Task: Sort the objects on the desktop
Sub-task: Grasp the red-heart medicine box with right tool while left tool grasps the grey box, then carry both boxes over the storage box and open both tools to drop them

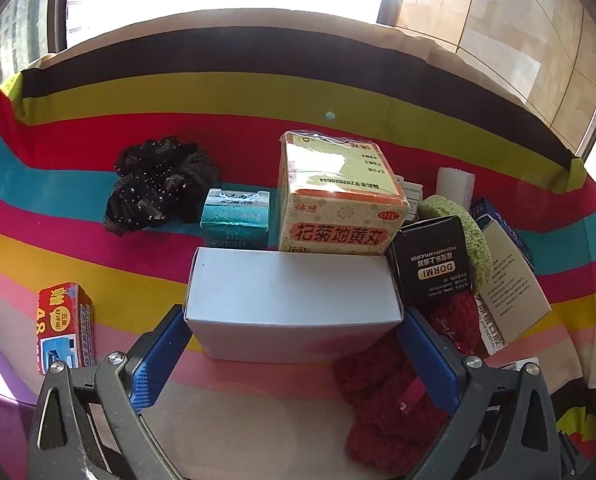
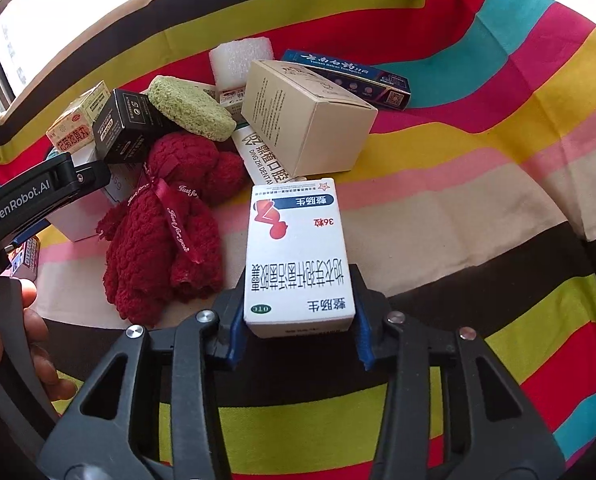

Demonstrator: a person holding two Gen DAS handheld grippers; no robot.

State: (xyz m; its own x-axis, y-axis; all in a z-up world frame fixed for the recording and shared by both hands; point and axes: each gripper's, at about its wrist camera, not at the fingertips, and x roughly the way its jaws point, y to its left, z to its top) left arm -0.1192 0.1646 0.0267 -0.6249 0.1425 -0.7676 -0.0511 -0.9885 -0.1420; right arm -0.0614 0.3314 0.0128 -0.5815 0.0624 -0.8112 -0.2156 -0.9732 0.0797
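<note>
On the left of the left wrist view a small red box [image 1: 66, 326] lies on the striped cloth [image 1: 98, 248]. Further back sits a fluffy black hair tie [image 1: 160, 184]. Next to it stands a little teal box [image 1: 236, 218], and beside that a big yellow box with red letters [image 1: 339, 196].

The left gripper [image 1: 296, 344] has its blue pads [image 1: 154, 364] wide apart. A plain white box [image 1: 294, 300] sits between them. The pads are just beside its two ends, but I cannot tell if they touch it. The white box stands right in front of the teal box and the yellow box.

To the right of the white box is a black box [image 1: 433, 264], then a green fuzzy pad [image 1: 463, 232] and a tan box [image 1: 513, 292]. A dark red fuzzy toy [image 1: 381, 396] lies under the right pad.

In the right wrist view a hand [image 2: 34, 344] shows at the left edge. The red toy [image 2: 166, 224] lies left of the middle, with the pile of boxes behind it. The right gripper [image 2: 299, 332] is clamped on a white medicine box [image 2: 298, 256]. Its blue pads press on both sides of the near end of the box. A dark blue toothpaste box [image 2: 349, 76] lies far back on the right
</note>
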